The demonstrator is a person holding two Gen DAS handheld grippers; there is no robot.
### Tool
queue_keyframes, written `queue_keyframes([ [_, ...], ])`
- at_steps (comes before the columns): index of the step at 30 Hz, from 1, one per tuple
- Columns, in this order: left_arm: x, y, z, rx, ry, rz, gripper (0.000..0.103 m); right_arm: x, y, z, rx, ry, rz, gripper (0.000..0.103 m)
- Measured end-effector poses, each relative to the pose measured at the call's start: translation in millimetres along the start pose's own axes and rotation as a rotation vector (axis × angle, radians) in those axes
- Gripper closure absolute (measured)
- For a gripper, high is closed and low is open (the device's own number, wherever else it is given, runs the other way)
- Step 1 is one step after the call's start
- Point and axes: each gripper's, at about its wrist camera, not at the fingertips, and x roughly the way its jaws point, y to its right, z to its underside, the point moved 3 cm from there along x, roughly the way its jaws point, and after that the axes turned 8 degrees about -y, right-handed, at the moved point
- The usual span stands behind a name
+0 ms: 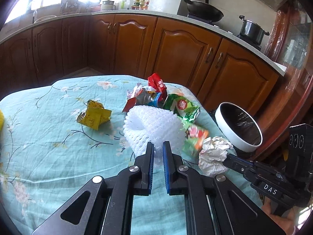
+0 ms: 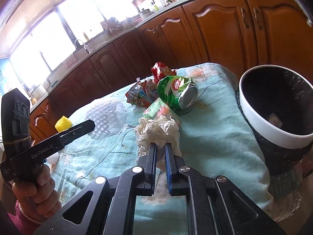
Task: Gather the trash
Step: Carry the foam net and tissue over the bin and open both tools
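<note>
A white foam fruit net (image 1: 152, 125) is pinched at its near edge between the closed jaws of the left gripper (image 1: 158, 146), at the centre of the left wrist view; only a thin fold is caught, presumably because the mesh is soft and collapses under the pads. A crumpled white paper ball (image 2: 158, 131) is clamped in the same way by the right gripper (image 2: 160, 148), at the centre of the right wrist view. Both pieces appear to be raised slightly off the teal floral tablecloth (image 1: 49, 137), though contact with it cannot be ruled out. The white-rimmed trash bin (image 2: 273, 105), lined in black, is placed just beside the table edge at the right of the frame, so that little travel is needed for a drop. Uncollected litter is left further back: a yellow wrapper (image 1: 93, 115), a green snack bag (image 2: 176, 92) and a red wrapper (image 1: 156, 83).
</note>
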Motion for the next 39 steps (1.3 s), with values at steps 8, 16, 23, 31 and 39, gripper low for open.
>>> queue_keyframes([
  [8, 2, 35, -1, 0.059, -0.012, 0.041, 0.095, -29, 32, 5, 0.056, 0.046, 0.044, 0.095],
  [16, 23, 73, -13, 0.122, -0.034, 0.072, 0.095, -57, 71, -1, 0.111, 0.097, 0.088, 0.095],
  [23, 45, 106, -25, 0.177, -0.052, 0.094, 0.095, -69, 101, -11, 0.145, 0.124, 0.121, 0.095],
  [31, 72, 140, -43, 0.223, -0.065, 0.121, 0.095, -83, 130, -27, 0.167, 0.153, 0.177, 0.095],
  [39, 103, 168, -60, 0.263, -0.092, 0.135, 0.095, -88, 157, -38, 0.188, 0.158, 0.220, 0.094],
])
